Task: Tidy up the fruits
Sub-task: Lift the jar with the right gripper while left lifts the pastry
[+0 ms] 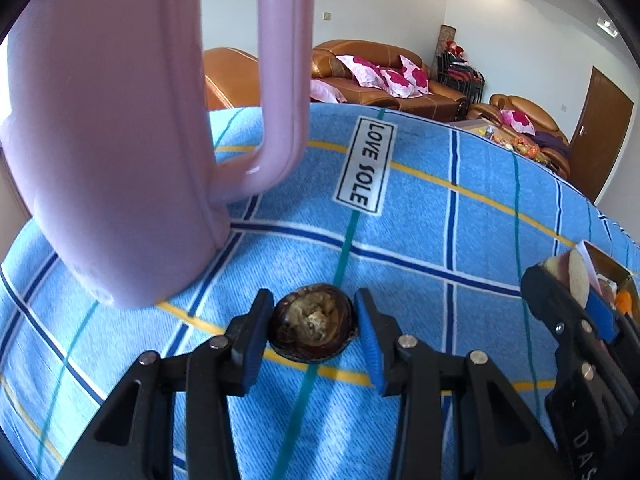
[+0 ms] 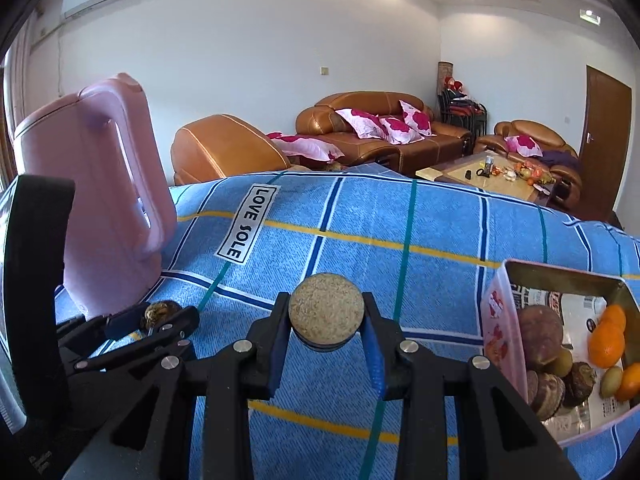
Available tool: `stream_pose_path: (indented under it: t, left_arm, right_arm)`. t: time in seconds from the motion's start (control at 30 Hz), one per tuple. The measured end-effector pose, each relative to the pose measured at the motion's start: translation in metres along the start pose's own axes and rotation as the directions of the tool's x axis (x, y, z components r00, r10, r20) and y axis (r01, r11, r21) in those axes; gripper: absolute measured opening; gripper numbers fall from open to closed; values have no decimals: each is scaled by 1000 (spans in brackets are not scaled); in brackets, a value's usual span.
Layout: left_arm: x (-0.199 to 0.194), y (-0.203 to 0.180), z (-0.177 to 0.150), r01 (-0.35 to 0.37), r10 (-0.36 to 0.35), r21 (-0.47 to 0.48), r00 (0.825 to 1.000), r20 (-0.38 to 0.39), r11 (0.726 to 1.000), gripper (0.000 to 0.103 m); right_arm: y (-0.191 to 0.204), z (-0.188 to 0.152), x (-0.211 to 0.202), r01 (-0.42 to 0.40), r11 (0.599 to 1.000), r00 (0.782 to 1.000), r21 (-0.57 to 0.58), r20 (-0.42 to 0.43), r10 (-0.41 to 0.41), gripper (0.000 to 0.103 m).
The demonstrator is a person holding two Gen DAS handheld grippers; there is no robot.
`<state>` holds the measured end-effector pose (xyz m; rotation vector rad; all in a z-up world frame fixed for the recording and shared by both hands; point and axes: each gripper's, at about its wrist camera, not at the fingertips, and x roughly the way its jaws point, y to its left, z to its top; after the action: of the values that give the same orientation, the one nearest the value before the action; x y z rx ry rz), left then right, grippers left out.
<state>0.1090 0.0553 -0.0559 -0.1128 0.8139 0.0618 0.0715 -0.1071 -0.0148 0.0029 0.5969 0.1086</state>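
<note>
The left gripper (image 1: 314, 322) clamps a dark brown fruit (image 1: 313, 322) just beside the pink jug (image 1: 120, 120). The right gripper (image 2: 326, 314) pinches a tan round fruit (image 2: 326, 308) above open blue cloth (image 2: 360, 232), the fruit box (image 2: 560, 276) near on its right.

Lower half of both views is a sky-blue cloth (image 2: 440, 220) checked with white-edged navy, yellow and teal lines, a pale lilac plastic jug (image 1: 120, 120) sits upper left, plus bright orange citrus fruits (image 2: 608, 340) and dull brown-purple round fruits (image 2: 540, 336) at lower right.
</note>
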Motion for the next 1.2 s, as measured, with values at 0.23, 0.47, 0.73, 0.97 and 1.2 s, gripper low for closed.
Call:
stream_pose_path:
  t: [0.23,0.47,0.73,0.97,1.2]
  left_arm:
    - [-17,-9,-6,-25,22,27,996,85,999,43]
    - [-28,-11,-9,-42,36,44,991,131,998,43]
    - [-40,-21,-14,-40,28,65,983,180,997,43]
    - [-52,-33,-21,-35,15,90,976,218,995,43]
    - [-64,-45,-27,-44,17,107,970,241,993,43]
  right_arm:
    - [-10,-5,-7,4,1000,1000,25,3,-4,36]
    - [-14,-11,-18,18,1000,1000,16,23,-18,36]
    - [-23,-18,-29,31,999,999,21,31,-32,36]
    - [-31,-25,-45,39,999,998,11,53,-39,36]
    - [-42,-34,-62,47,999,996,10,71,-48,36]
